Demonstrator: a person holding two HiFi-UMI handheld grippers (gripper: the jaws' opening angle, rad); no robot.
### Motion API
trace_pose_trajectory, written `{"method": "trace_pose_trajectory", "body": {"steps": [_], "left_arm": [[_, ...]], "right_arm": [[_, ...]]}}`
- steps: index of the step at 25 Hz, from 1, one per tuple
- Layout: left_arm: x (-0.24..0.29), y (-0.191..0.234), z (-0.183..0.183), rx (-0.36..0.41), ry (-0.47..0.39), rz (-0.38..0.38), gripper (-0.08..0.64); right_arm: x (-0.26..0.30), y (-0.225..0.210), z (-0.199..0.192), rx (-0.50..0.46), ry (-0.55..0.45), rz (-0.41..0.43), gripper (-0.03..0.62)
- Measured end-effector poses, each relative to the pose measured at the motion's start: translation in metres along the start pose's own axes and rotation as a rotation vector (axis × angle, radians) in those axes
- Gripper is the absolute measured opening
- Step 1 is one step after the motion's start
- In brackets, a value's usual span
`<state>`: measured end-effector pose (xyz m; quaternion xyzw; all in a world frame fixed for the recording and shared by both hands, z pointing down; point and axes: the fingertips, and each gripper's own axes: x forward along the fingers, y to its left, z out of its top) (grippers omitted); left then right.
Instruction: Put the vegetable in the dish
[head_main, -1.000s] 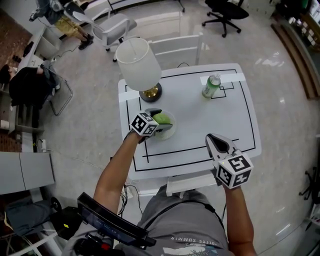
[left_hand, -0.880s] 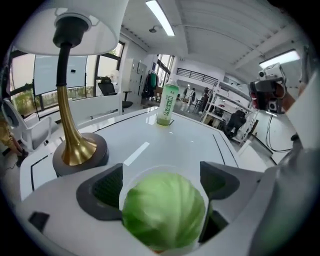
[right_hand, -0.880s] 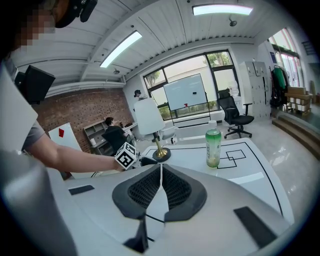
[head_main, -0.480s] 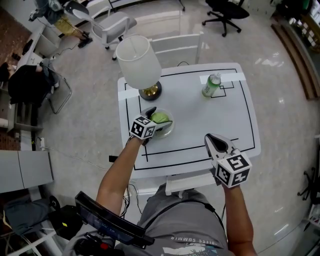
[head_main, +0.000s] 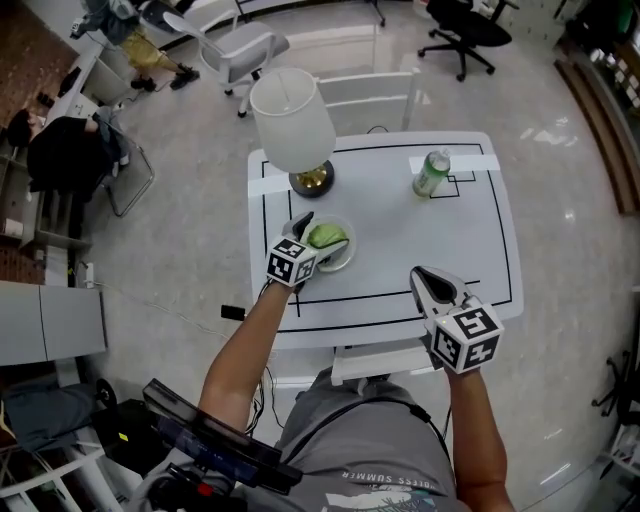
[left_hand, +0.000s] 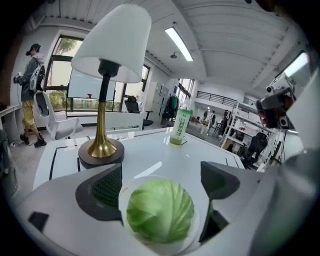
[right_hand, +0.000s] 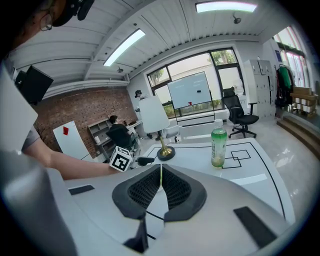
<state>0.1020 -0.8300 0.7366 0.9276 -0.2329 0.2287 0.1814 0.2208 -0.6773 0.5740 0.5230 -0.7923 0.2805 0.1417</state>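
- The left gripper (left_hand: 161, 184) has its jaws spread wide, just opened, straddling the cabbage (left_hand: 160, 211) without pressing on it.
- The cabbage sits in the white dish (head_main: 346, 258) on the table (head_main: 420, 240), near the lamp (head_main: 292, 120).
- The right gripper (right_hand: 161, 172) is clenched on nothing.

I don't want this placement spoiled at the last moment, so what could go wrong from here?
The left gripper has just been opening its jaws, and the cabbage sits in the dish between them, so a skewed pull-back might clip it or drag the dish. The lamp stands close behind the dish; swinging forward could knock it.
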Motion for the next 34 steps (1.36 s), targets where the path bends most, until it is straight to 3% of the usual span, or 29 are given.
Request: {"method": "trace_pose_trajectory", "body": {"steps": [4,8,16,24,34], "left_arm": [[-0.029,-0.008,0.038,0.024,-0.099,0.031,0.480],[-0.073,-0.021,0.089,0.058,-0.249,0.082,0.477],[-0.159,-0.092,0.162,0.159,-0.457,0.111,0.457],[-0.221,-0.168,0.206,0.241,-0.542,0.149,0.445],[-0.262,-0.254,0.180,0.280,-0.544,0.185,0.445]], "right_arm": [[-0.005,0.011,0.013,-0.036,-0.035,0.039,0.008],[-0.017,0.030,0.034,-0.131,-0.094,0.089,0.006],[-0.064,0.062,0.072,-0.252,-0.217,0.152,0.006],[-0.114,0.078,0.091,-0.293,-0.291,0.223,0.006],[-0.190,0.097,0.069,-0.319,-0.373,0.287,0.006]]}}
